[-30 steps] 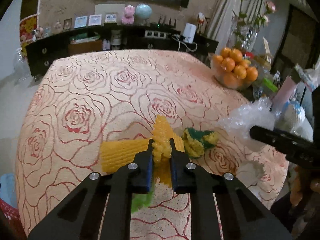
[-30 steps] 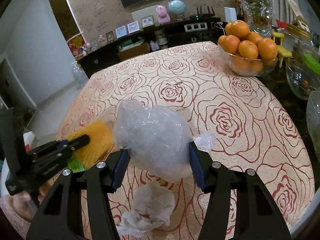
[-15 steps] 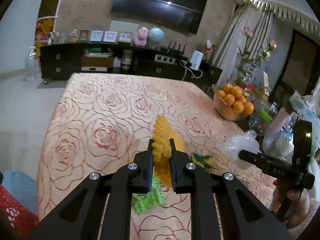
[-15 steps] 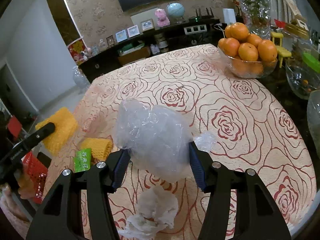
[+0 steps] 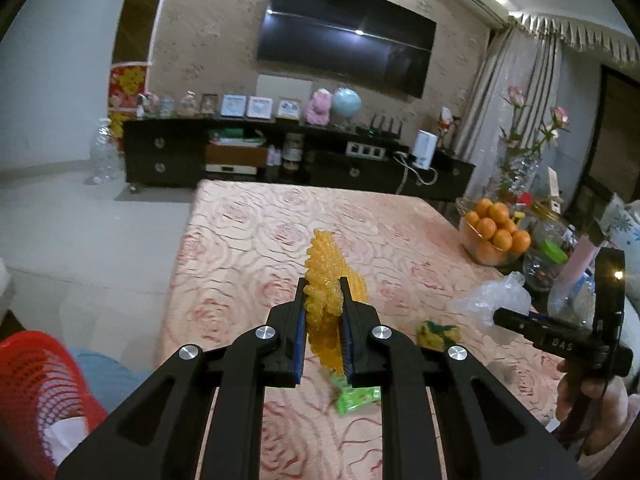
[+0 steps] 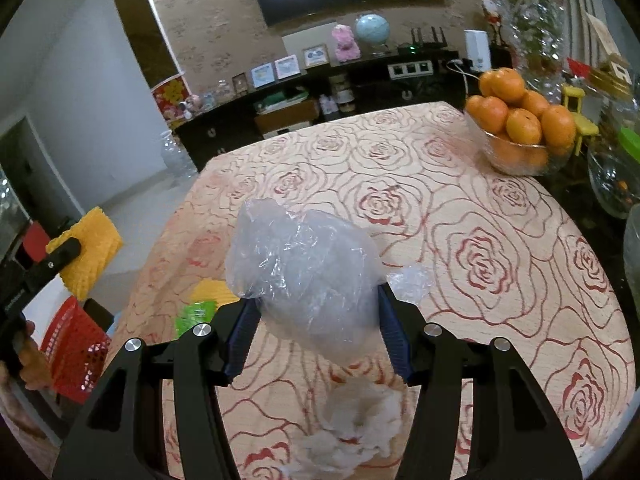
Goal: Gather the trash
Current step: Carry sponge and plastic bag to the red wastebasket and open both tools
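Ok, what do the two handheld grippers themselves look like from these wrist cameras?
Both match. The left gripper and right gripper are matte black, with flat angular linkage arms carrying triangular cutouts and round silver pivot bolts. The fingers carry ribbed blue pads on their inner faces. Seen from the left wrist camera, the right gripper has a black pistol-style handle with faint pale lettering and one small lit yellow light. No sleeve is visible.

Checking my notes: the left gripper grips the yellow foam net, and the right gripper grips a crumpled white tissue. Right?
Not quite. The left gripper does grip the yellow foam net, but the right wrist view shows the right gripper gripping a clear plastic bag; the white tissue lies on the table below it.
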The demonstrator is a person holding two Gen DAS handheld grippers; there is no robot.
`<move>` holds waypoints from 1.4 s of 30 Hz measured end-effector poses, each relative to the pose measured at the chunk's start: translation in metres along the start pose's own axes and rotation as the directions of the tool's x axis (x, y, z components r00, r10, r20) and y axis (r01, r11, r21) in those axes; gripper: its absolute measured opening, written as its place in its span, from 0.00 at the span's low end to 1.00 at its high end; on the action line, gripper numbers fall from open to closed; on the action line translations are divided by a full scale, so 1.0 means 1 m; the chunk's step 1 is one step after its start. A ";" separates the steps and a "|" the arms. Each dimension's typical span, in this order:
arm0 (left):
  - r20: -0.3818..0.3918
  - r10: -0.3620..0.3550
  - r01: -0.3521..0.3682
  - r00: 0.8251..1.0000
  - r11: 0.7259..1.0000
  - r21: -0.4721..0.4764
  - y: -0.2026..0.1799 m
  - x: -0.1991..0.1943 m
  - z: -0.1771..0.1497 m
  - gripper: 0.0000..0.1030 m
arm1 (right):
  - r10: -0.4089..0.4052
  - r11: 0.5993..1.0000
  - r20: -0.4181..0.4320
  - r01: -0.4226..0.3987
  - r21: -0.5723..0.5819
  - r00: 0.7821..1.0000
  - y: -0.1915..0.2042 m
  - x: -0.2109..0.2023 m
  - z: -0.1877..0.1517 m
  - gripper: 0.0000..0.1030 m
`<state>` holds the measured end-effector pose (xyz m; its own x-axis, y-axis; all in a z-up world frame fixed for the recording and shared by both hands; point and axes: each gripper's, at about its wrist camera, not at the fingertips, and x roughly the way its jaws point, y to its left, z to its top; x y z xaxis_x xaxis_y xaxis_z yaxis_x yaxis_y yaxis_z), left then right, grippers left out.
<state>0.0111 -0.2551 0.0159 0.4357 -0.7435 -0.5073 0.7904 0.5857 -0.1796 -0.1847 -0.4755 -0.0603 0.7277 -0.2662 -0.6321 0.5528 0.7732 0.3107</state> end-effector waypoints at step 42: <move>0.055 0.529 -0.505 0.847 0.832 -0.228 0.164 -0.161 -0.046 0.13 | 0.338 0.811 -0.141 -0.364 -0.457 0.931 0.301 0.029 -0.002 0.52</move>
<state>0.0508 -0.0245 0.0293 0.8107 -0.3375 -0.4784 0.3397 0.9367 -0.0852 0.0019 -0.2491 0.0134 0.8067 0.0947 -0.5833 -0.0021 0.9875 0.1574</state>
